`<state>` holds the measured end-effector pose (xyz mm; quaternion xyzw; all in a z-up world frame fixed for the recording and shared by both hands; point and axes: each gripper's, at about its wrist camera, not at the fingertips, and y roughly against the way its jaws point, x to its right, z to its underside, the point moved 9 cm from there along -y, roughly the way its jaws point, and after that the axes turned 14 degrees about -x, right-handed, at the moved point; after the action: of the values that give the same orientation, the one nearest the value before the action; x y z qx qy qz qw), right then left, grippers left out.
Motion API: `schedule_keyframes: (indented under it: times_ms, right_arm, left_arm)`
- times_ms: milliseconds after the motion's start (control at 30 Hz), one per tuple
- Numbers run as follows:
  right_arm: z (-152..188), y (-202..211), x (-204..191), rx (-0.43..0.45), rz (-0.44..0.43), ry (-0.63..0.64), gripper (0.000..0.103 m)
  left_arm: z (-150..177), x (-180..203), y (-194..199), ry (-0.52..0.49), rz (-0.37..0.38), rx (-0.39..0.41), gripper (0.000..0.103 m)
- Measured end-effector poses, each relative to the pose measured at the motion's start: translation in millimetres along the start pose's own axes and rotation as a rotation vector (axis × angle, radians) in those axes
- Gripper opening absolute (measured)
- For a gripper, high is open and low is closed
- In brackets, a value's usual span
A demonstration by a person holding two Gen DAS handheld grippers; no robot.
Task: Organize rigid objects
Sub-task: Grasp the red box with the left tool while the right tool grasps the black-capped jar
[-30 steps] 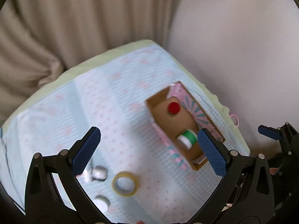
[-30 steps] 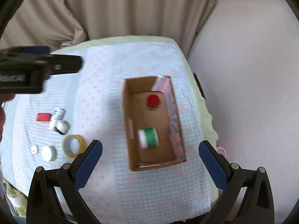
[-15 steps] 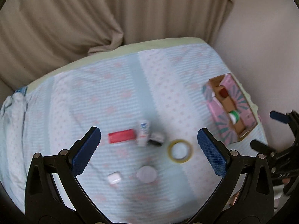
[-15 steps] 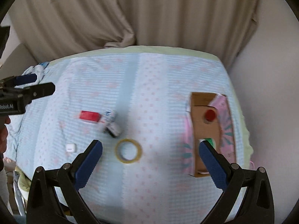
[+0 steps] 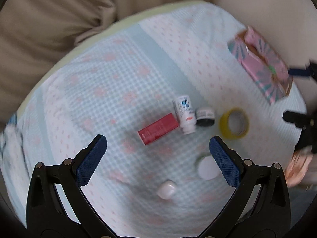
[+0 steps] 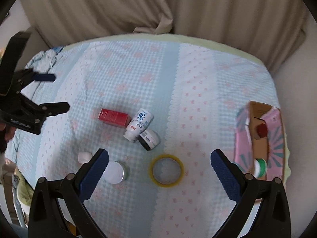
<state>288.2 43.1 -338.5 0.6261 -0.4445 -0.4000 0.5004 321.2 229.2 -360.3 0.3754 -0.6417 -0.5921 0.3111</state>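
Observation:
A red box (image 5: 158,128) (image 6: 114,117), a white bottle (image 5: 184,116) (image 6: 139,124), a small black-and-white jar (image 5: 205,116) (image 6: 150,139), a yellow tape roll (image 5: 234,123) (image 6: 166,170), a white round lid (image 5: 207,167) (image 6: 113,172) and a small white cap (image 5: 166,191) (image 6: 84,157) lie on the blue cloth. A pink cardboard box (image 5: 261,63) (image 6: 261,138) at the right holds a red-capped item (image 6: 261,130) and a green-and-white spool (image 6: 260,167). My left gripper (image 5: 157,161) is open above the red box. My right gripper (image 6: 159,173) is open above the tape roll.
Beige curtains (image 6: 158,8) hang behind the table (image 6: 198,45). A pale wall (image 5: 267,6) lies to the right past the box. The table edge curves close to the pink box.
Both grippers have swung left, away from the pink box, toward the loose items. The left gripper has dropped closer to the red box and bottle. Both stay open.

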Motion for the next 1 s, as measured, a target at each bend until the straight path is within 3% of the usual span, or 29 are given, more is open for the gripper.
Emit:
schedule_keyframes:
  times_ms: [300, 433, 500, 667, 767, 800, 867, 1000]
  right_arm:
    - [-20, -105, -21, -0.111, 0.019, 0.2, 0.103]
    - [-22, -155, -24, -0.185, 0.037, 0.298, 0.102]
    - [-21, -176, -26, -0.223, 0.026, 0.329, 0.102]
    - [-19, -216, -32, -0.274, 0.018, 0.388, 0.101]
    - [-21, -233, -31, -0.294, 0.023, 0.409, 0.09]
    - [-22, -236, -30, -0.298, 0.021, 0.411, 0.086]
    - [-23, -243, -27, -0.312, 0.019, 0.413, 0.078]
    - [-20, -254, -29, -0.354, -0.015, 0.423, 0.051]
  left_arm:
    - [-17, 16, -123, -0.37, -0.031, -0.128, 0.098]
    - [-16, 20, -165, -0.472, -0.047, -0.189, 0.096]
    - [-14, 22, -185, -0.518, -0.064, -0.215, 0.086]
    - [-15, 21, -219, -0.57, -0.08, -0.258, 0.076]
    - [-16, 25, -227, -0.625, -0.092, -0.262, 0.07]
    - [-16, 26, -229, -0.652, -0.107, -0.266, 0.059]
    - [-15, 30, -232, -0.698, -0.112, -0.277, 0.047]
    - [-14, 37, -233, -0.743, -0.117, -0.29, 0.044]
